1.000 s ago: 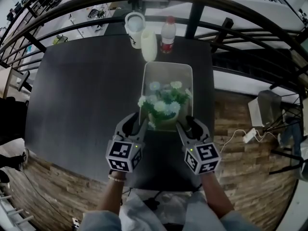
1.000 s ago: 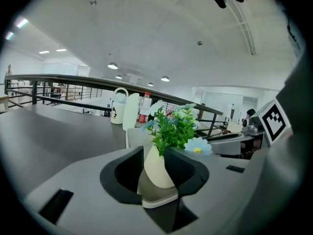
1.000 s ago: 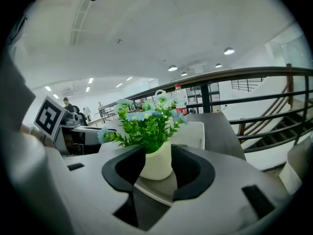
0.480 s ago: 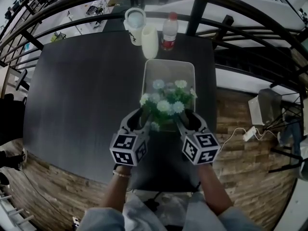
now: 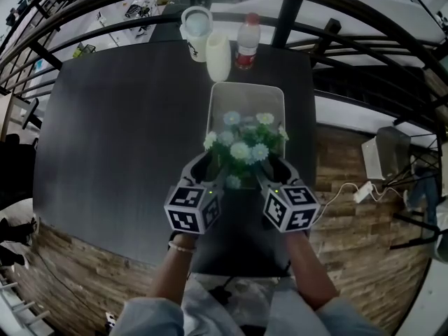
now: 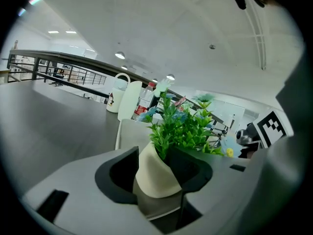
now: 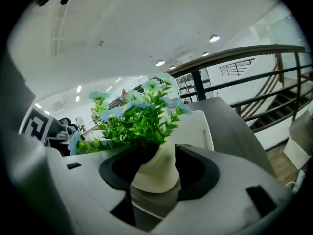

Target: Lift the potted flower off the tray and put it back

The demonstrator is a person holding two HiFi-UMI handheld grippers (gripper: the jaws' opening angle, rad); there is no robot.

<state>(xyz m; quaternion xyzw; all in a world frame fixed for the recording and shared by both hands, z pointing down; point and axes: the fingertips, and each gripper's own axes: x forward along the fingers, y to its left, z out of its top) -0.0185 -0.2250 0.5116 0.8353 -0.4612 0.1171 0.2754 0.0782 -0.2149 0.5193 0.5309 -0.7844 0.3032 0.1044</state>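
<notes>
The potted flower [image 5: 245,148], green leaves and pale blue and white blooms in a cream pot [image 6: 154,173], stands at the near end of the white tray [image 5: 246,98]. My left gripper [image 5: 210,171] is at the pot's left and my right gripper [image 5: 269,171] at its right. Both pairs of jaws have just been opening. In the left gripper view the pot shows between the dark pads [image 6: 117,173] with a gap beside it. The right gripper view shows the same pot [image 7: 156,173] between its pads [image 7: 198,173], not pressed.
Behind the tray, at the dark table's [image 5: 126,138] far edge, stand a white jug [image 5: 195,32], a cream tumbler [image 5: 218,56] and a red-labelled bottle [image 5: 246,46]. A black railing curves round the far side. The table's right edge lies close to the tray, wood floor beyond.
Both grippers have come down a little with the pot at the tray's near end and rolled slightly. Their jaws stand wider than before.
</notes>
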